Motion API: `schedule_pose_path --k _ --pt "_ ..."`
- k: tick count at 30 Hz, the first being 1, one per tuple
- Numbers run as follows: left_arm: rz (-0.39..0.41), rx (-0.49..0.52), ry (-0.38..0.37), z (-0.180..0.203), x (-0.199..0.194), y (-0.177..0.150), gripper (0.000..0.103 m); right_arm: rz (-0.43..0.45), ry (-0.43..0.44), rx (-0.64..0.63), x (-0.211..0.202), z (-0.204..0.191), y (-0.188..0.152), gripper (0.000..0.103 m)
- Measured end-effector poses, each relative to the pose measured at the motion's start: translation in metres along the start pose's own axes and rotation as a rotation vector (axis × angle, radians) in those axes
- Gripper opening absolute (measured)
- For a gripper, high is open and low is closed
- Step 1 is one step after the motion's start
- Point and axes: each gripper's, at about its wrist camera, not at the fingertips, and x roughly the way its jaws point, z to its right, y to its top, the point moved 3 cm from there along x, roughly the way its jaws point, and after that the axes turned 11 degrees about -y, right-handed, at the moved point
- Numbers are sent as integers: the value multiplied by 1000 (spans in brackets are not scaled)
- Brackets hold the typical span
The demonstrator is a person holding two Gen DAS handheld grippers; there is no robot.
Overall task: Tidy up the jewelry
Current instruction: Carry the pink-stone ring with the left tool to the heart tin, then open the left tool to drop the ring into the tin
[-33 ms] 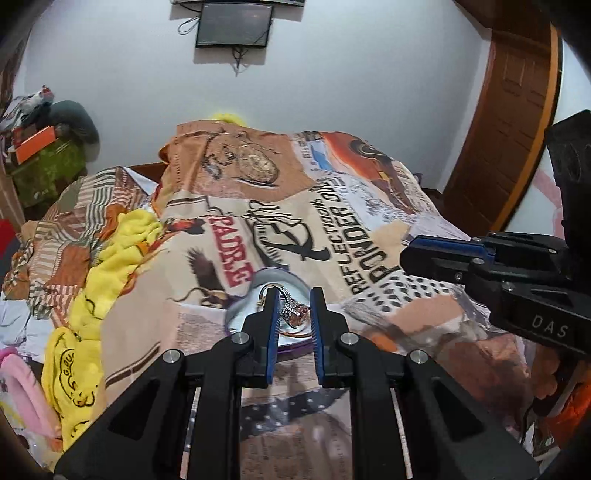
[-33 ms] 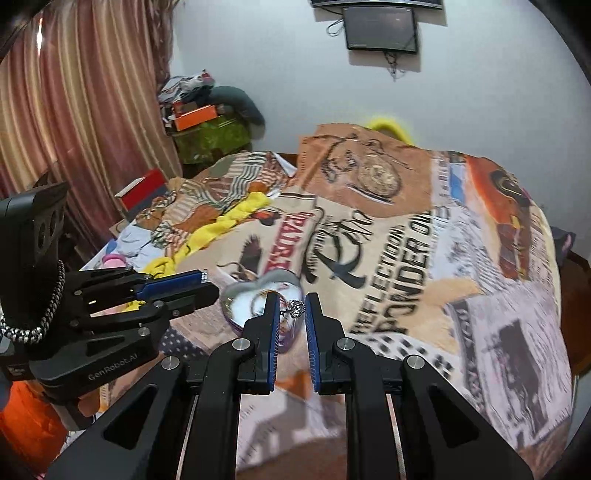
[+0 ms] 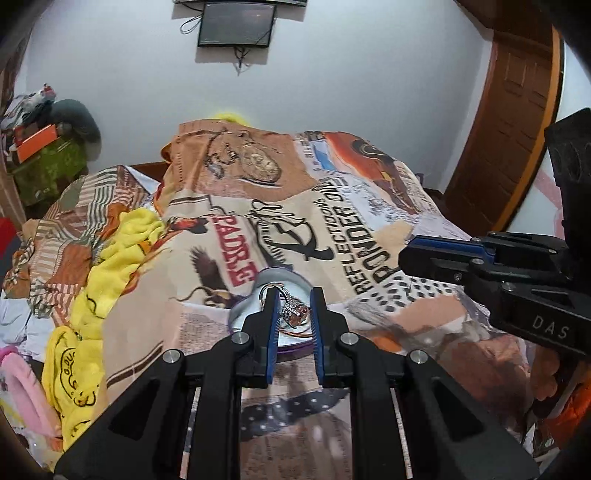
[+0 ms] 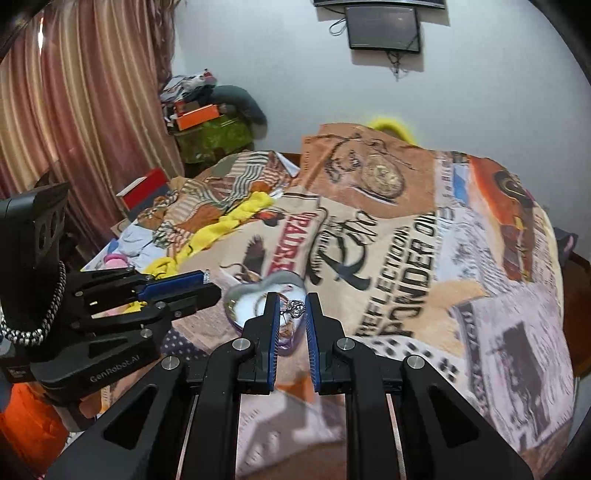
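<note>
A silver heart-shaped dish (image 3: 275, 276) with a purple base lies on the printed bedspread (image 3: 332, 229). My left gripper (image 3: 294, 295) hovers just over it, shut on a silver ring with an orange stone (image 3: 295, 314). In the right wrist view the dish (image 4: 247, 293) lies under my right gripper (image 4: 291, 297), which is shut on a small silver crown-shaped ring (image 4: 296, 308). The left gripper (image 4: 210, 286) comes in from the left with a sparkle at its tip. The right gripper (image 3: 404, 256) reaches in from the right in the left wrist view. A thin orange strand (image 3: 295, 334) lies in the dish.
A yellow towel (image 3: 110, 266) and pink cloth (image 3: 22, 391) are bunched at the bed's left side. Boxes and a green-covered stack (image 4: 210, 136) stand by the curtain (image 4: 74, 110). A screen (image 3: 236, 24) hangs on the wall, and a wooden door (image 3: 517, 129) is at the right.
</note>
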Motion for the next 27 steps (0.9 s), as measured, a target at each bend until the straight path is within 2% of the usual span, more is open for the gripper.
schedule_pose_path --k 6,15,21,27 --pt "-26 -25 -1 -18 12 -6 15 -23 19 -22 22 -17 7 12" --pt "-79 -47 -20 -30 38 -18 15 -89 21 -49 52 -23 11 12" --pt "-100 -46 -34 -36 47 -20 15 -137 64 -20 65 -23 12 12" --pt "-88 -38 -36 -36 43 -14 15 -191 84 10 71 -21 10 12"
